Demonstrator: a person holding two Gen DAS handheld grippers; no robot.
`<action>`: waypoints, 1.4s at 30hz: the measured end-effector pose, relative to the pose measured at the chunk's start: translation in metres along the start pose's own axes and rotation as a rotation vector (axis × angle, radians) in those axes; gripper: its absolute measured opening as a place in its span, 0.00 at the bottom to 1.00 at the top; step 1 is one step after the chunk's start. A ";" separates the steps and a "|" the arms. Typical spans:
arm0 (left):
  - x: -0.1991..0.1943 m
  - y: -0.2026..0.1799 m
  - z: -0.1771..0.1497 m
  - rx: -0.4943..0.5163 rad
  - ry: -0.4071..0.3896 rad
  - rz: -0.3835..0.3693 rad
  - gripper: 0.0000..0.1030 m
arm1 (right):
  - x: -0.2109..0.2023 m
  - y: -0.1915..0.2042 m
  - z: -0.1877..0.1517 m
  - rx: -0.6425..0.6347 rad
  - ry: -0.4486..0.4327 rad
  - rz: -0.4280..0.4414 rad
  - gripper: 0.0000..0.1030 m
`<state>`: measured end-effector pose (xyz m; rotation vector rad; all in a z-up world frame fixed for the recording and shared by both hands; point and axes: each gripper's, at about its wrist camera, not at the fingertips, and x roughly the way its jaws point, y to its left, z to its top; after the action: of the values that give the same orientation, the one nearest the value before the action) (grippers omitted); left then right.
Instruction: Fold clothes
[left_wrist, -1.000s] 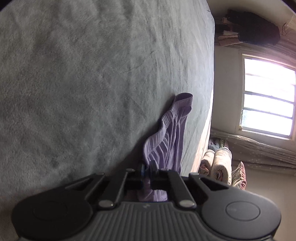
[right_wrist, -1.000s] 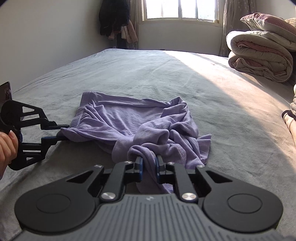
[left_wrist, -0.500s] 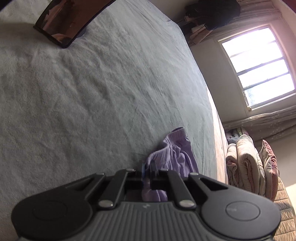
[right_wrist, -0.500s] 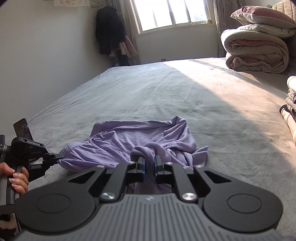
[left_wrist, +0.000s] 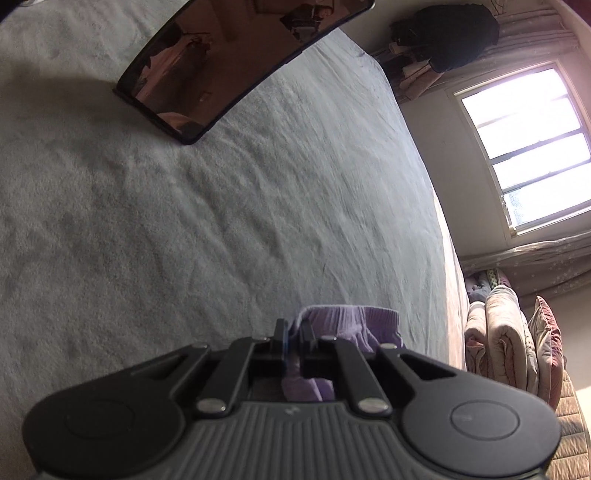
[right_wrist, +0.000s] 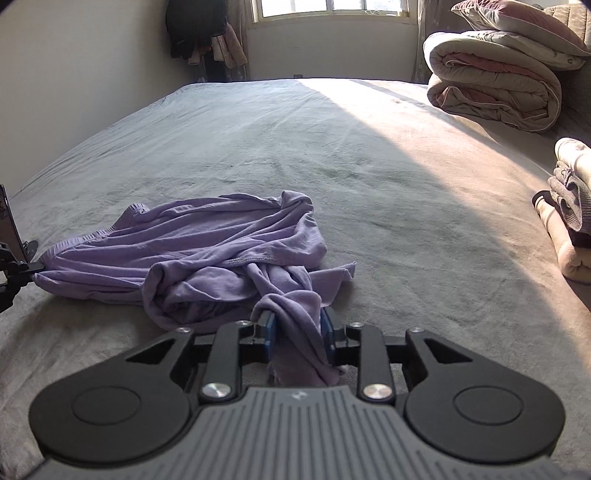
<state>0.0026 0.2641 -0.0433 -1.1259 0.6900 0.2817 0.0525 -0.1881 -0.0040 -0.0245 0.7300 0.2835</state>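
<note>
A crumpled purple garment (right_wrist: 207, 251) lies on the grey bed (right_wrist: 332, 147). My right gripper (right_wrist: 297, 325) has a bunched end of it between its fingers; the jaws stand wider than before, with cloth filling the gap. My left gripper (left_wrist: 293, 334) is shut on the garment's other edge (left_wrist: 354, 325), low over the bed. The left gripper also shows at the far left edge of the right wrist view (right_wrist: 14, 273), holding the purple hem.
A phone (left_wrist: 236, 62) stands propped on the bed ahead of the left gripper. Rolled quilts and a pillow (right_wrist: 495, 85) lie at the bed's right side, folded clothes (right_wrist: 572, 206) nearer. Dark clothes (right_wrist: 195, 29) hang by the window.
My left gripper has pulled the hem leftward, stretching the garment out, and turned toward the phone. My right gripper's jaws have spread wider around the cloth.
</note>
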 end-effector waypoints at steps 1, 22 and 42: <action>0.003 0.002 -0.001 -0.008 0.013 0.007 0.06 | -0.001 0.001 0.000 -0.012 -0.001 -0.006 0.46; 0.009 0.006 0.005 -0.004 0.071 -0.023 0.16 | -0.005 0.074 -0.006 -0.156 0.019 0.052 0.46; 0.021 0.024 0.010 -0.114 0.108 -0.119 0.15 | -0.002 0.097 0.030 -0.173 -0.002 -0.120 0.04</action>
<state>0.0095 0.2802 -0.0718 -1.2928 0.7053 0.1611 0.0456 -0.0920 0.0269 -0.2311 0.6980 0.2306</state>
